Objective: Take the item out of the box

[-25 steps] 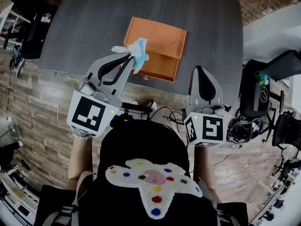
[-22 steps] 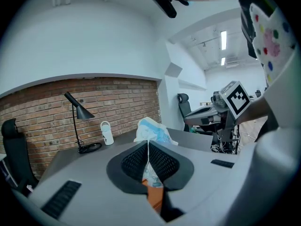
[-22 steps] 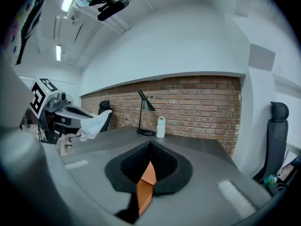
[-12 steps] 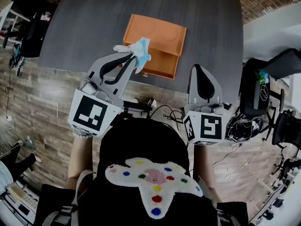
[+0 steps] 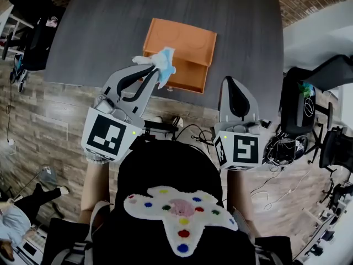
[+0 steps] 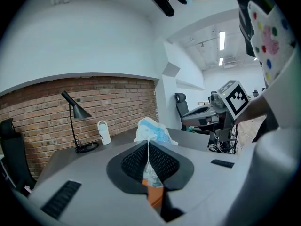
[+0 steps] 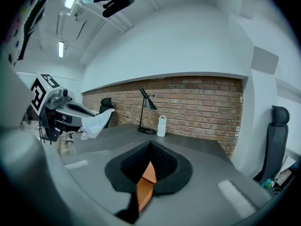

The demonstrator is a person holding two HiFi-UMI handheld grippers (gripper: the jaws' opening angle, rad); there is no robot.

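Two grippers raised over the near edge of the dark grey table, well apart from each other. Pinched in the left gripper: a crumpled white-and-blue packet, gripped by its lower part, most of it bulging up and out past the fingertips. Seen along those jaws: pads pressed together on the packet, with a thin strip of it running down the seam between them. Out of the orange box and held up in the air, overlapping the box's near left part in the head view. Flat on the table beneath, the box, open side up. Closed completely, nothing between the pads: the right gripper, off the box's near right corner. Below both pairs of jaws, a sliver of orange box. At the table's far, brick-wall side, a black desk lamp and a white bottle, just beside one another.
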